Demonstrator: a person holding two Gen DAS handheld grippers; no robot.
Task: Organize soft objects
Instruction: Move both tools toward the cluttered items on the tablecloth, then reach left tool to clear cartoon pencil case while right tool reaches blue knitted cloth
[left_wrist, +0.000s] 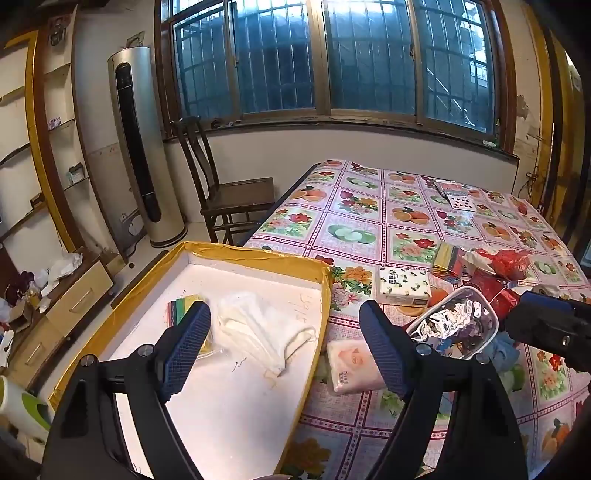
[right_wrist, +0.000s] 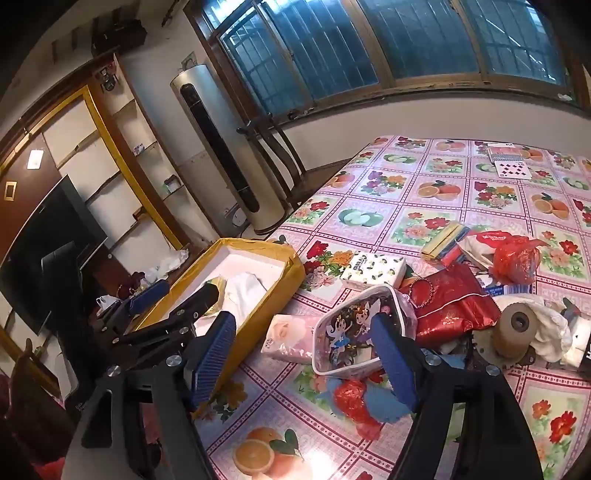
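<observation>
A white foam tray (left_wrist: 236, 406) edged in yellow tape is set at the table's left edge. Inside it, a crumpled white cloth (left_wrist: 258, 332) is laid flat beside what appears to be coloured sheets (left_wrist: 181, 304).

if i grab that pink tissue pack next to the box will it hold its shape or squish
The pink tissue pack will probably squish: its plastic wrap looks wrinkled and loose. It is likely light for its size, so a push would slide it on the glossy tablecloth. The film may be slippery; both open grippers, left and right, have textured fingers that should help.
</observation>
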